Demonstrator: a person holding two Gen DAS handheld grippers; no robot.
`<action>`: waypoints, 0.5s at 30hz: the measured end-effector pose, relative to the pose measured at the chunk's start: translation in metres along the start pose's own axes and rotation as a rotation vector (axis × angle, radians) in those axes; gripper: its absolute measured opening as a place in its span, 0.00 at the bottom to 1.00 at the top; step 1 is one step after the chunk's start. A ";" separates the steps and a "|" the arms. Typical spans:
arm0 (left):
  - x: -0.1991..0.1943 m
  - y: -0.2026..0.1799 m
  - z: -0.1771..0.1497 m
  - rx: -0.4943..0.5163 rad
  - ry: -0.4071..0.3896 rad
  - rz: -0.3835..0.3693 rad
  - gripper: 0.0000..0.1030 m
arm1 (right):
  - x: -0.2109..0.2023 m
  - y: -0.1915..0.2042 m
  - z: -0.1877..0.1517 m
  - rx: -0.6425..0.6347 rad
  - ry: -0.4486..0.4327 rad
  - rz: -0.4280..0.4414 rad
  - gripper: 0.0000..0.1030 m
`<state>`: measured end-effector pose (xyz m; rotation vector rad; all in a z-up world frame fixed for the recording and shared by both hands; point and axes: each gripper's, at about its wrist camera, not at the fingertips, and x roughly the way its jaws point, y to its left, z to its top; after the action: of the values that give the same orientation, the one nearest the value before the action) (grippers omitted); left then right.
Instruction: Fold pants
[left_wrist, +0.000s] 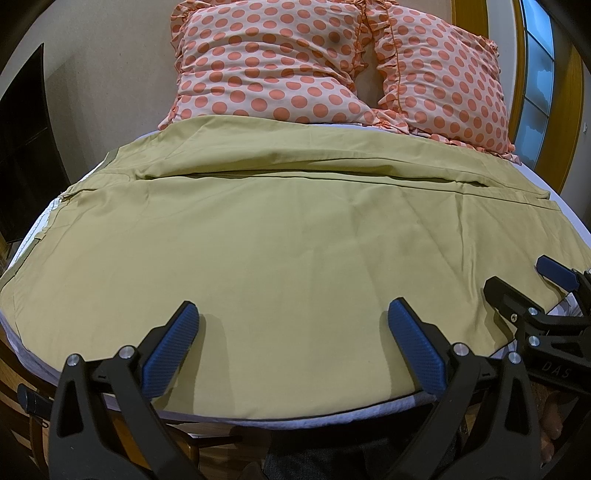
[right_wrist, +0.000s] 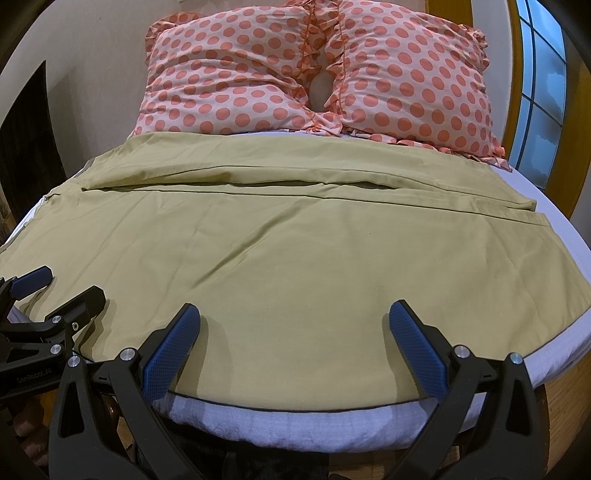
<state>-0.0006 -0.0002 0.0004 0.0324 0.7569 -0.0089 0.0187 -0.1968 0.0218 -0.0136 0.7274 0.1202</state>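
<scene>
Olive pants (left_wrist: 280, 236) flat on white-sheeted bed (right_wrist: 295, 417); polka-dot pillows (left_wrist: 273, 62) behind.

The pants (left_wrist: 280, 236) are of plain olive-yellow cloth and lie flat and spread wide across the bed, from its near edge almost up to the pillows. The two legs lie side by side, with a long dark seam line between them. The near leg shows soft diagonal wrinkles; the far leg has a low ridge along it
</scene>
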 end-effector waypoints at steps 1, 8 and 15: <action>0.000 0.000 0.000 0.000 0.000 0.000 0.98 | -0.001 0.002 -0.002 0.001 -0.004 -0.001 0.99; 0.000 0.000 0.000 0.002 -0.008 -0.002 0.98 | -0.003 0.000 -0.006 -0.001 -0.057 0.001 0.99; -0.006 0.001 -0.002 0.018 -0.038 -0.030 0.98 | -0.002 -0.011 -0.002 -0.042 -0.066 0.064 0.99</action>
<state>-0.0058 0.0005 0.0032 0.0378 0.7190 -0.0444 0.0176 -0.2080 0.0214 -0.0259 0.6593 0.1960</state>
